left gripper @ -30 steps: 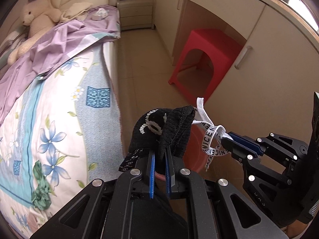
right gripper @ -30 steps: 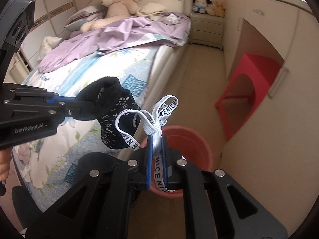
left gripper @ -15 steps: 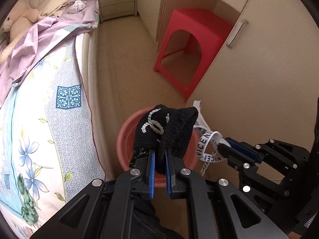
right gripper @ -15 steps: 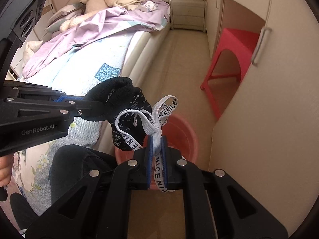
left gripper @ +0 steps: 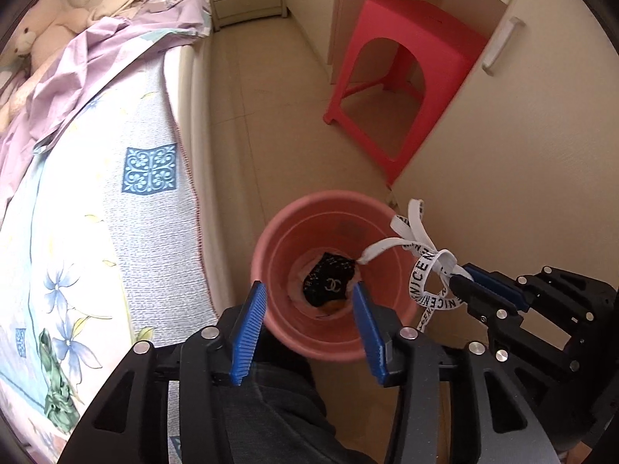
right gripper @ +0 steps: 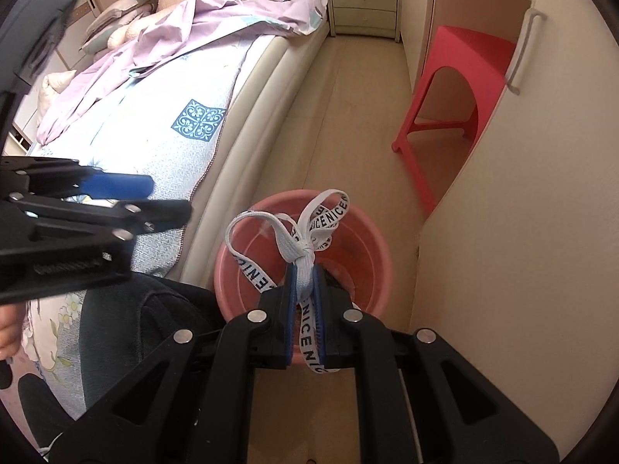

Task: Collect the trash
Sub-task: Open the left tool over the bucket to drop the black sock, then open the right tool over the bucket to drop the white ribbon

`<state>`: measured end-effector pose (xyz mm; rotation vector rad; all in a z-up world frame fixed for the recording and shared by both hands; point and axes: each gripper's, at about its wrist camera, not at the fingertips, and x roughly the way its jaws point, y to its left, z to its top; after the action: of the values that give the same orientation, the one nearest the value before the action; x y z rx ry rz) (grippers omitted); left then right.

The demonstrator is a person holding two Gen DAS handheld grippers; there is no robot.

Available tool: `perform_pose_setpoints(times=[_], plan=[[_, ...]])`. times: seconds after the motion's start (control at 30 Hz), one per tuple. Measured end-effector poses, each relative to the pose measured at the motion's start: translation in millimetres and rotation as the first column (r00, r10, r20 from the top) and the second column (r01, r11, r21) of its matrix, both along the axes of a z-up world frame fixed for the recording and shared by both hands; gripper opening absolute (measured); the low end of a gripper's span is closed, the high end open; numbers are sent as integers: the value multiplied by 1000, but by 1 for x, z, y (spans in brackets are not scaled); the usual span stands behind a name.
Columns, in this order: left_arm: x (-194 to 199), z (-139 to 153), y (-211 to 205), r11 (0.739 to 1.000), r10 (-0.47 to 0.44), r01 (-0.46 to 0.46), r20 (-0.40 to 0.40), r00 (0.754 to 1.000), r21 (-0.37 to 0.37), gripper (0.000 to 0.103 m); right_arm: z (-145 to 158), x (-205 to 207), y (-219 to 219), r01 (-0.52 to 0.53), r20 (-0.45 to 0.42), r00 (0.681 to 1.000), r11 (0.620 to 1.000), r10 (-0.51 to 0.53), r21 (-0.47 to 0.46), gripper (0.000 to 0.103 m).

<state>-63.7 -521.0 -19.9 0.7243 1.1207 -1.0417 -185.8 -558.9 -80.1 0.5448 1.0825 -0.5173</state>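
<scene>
A pink bucket [left gripper: 271, 270] [right gripper: 371, 239] stands on the floor between the bed and the cupboard. At its bottom lies a black sock [left gripper: 329, 282] with a white logo. My left gripper [left gripper: 307, 303] hangs right over the bucket, its jaws opening with nothing between the blue pads [left gripper: 247, 321]. My right gripper [right gripper: 305, 282] [left gripper: 460, 280] is shut on a white ribbon [right gripper: 305, 239] [left gripper: 421, 270] printed with black letters. The ribbon's loops hang over the bucket's right rim.
A bed [left gripper: 96, 212] with a floral cover and a purple sheet [right gripper: 185, 27] fills the left. A red plastic stool [left gripper: 402, 77] [right gripper: 456, 89] stands by the cream cupboard [left gripper: 514, 154]. A bedside drawer unit [right gripper: 363, 4] is at the far end. A dark trouser leg [right gripper: 147, 317] is close below.
Both grippers have sunk toward the bucket. The left gripper has opened and the black sock has dropped from it into the bucket. The right gripper still holds the ribbon.
</scene>
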Motion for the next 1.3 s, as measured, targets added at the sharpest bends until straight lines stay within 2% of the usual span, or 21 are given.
perform_pose_setpoints(times=[0.13,0.2,0.27,0.3,0.37,0.4,0.47,0.6,0.77,1.07,1.3], plan=[[5,5,10,1000,28,-28,18,999,-10,55,-7,11,1,-23,-2,1000,1000,23,1,8],[7,6,15,999,43,-43,23,999,-14,62,-9,14,2,-33,-1,999,999,33,-2,17],[10,8,20,998,53,-53,37,998,-19,65,-10,19,2,-38,1,999,999,38,-15,20],[12,9,22,998,57,-57,39,998,-22,68,-10,20,2,-39,3,999,999,39,-18,26],[15,12,25,997,68,-67,41,997,-29,70,-8,22,3,-37,9,999,999,37,-25,33],[18,14,28,997,77,-76,43,996,-34,71,-7,23,3,-37,11,999,999,37,-28,33],[22,17,32,995,95,-93,49,994,-48,80,-3,24,5,-35,18,999,999,35,-37,33],[28,25,45,990,124,-118,83,989,-73,90,4,28,9,-34,31,999,998,35,-49,46],[39,30,69,981,179,-171,91,980,-89,98,10,45,21,-69,53,996,998,69,-13,48],[64,45,138,941,328,-316,94,940,-123,98,31,88,70,-185,131,974,983,183,0,54],[86,53,200,892,444,-432,90,891,-131,98,48,123,120,-299,155,942,954,298,-20,54]])
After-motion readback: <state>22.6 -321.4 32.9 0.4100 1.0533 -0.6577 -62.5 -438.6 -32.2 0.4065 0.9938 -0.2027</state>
